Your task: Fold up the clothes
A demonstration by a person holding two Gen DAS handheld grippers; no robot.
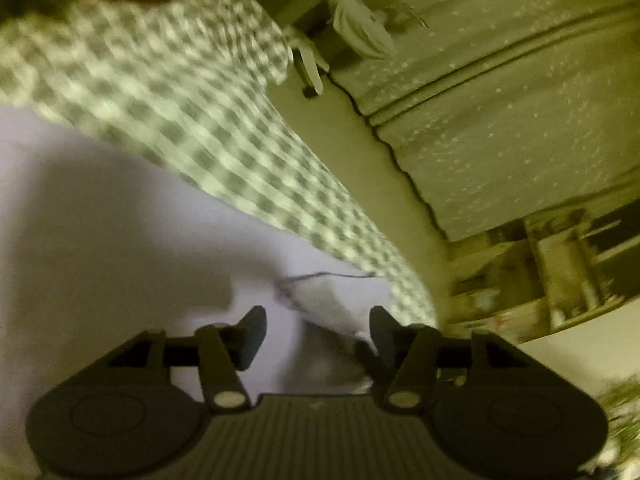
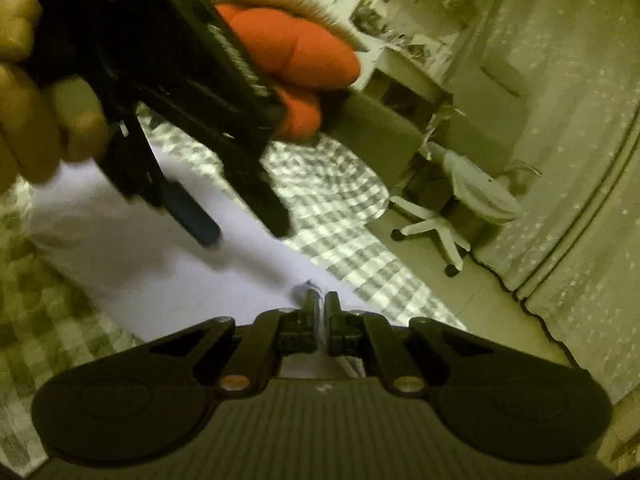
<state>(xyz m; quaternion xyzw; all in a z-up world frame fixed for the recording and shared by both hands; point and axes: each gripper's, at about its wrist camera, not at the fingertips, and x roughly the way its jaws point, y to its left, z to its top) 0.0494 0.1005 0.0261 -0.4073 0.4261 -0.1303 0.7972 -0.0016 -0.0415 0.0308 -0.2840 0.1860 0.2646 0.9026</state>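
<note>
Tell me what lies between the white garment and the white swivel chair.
Checked bedsheet, then a strip of floor, shown in the right wrist view.

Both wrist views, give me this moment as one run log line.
left gripper: open, over white garment | right gripper: shut on garment edge | surface: checked bedspread

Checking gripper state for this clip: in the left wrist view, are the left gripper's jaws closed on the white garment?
No. The left gripper has its jaws standing well apart, and the white garment lies between and beyond them unclamped.
</note>
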